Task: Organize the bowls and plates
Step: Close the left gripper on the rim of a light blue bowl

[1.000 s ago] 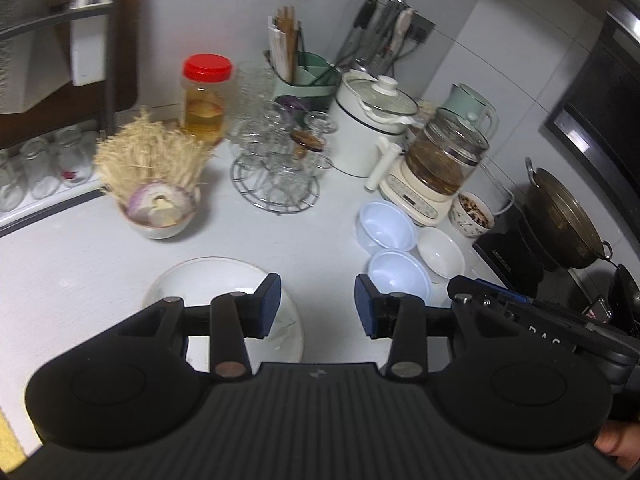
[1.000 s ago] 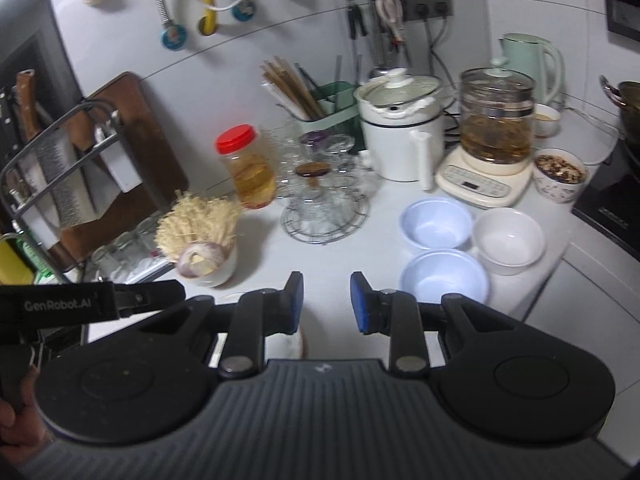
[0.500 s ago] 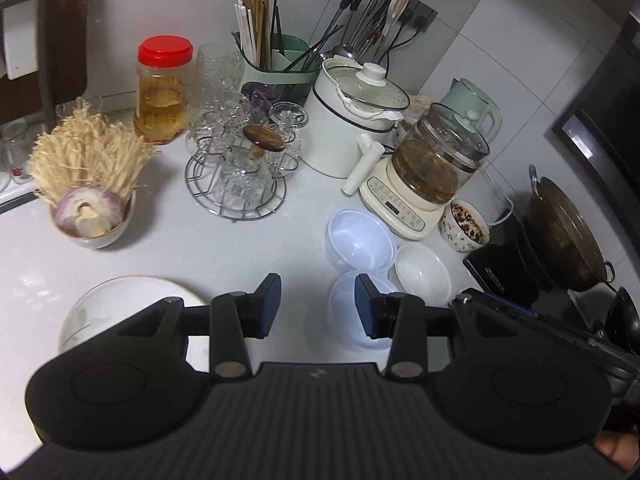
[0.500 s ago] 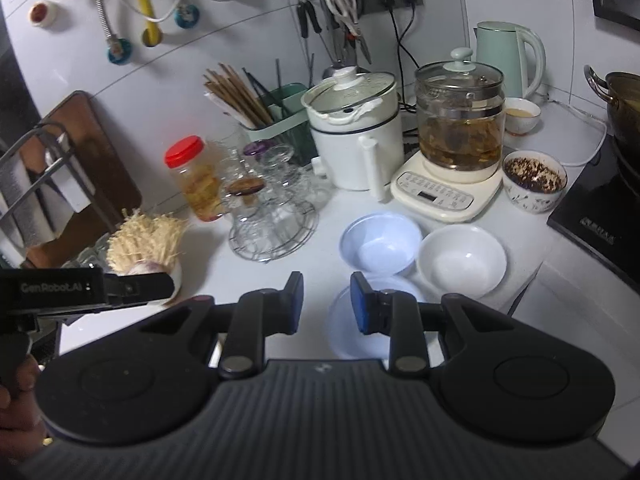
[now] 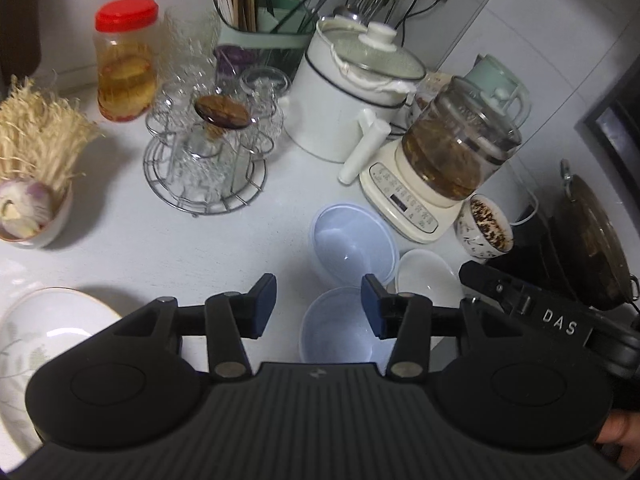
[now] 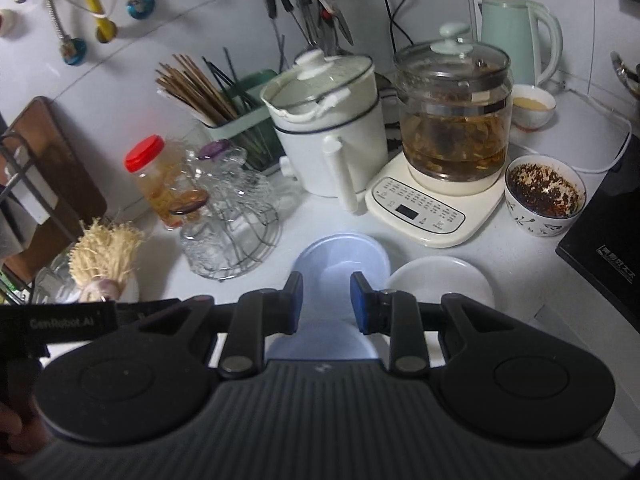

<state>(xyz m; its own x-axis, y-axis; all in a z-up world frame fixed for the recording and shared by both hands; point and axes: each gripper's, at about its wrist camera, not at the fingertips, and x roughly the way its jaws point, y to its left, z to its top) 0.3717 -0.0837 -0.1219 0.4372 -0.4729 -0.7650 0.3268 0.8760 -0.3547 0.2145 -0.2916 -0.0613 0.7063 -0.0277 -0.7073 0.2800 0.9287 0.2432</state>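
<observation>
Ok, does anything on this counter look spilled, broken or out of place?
Nothing looks spilled or broken. The two blue bowls, the white bowl and the plate sit upright and apart, unstacked.

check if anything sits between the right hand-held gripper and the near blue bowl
Nothing visible does. The right hand-held gripper is open just above the near blue bowl, with only air between. The far blue bowl and white bowl sit beyond it.

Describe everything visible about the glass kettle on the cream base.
The glass kettle is a clear, rounded pot, upright, holding brownish liquid with dark solids. A pale green knobbed lid closes it. It sits on a cream base with a printed control panel and small dark display, on the white counter, beside the white lidded pot. Neither gripper touches it.
</observation>
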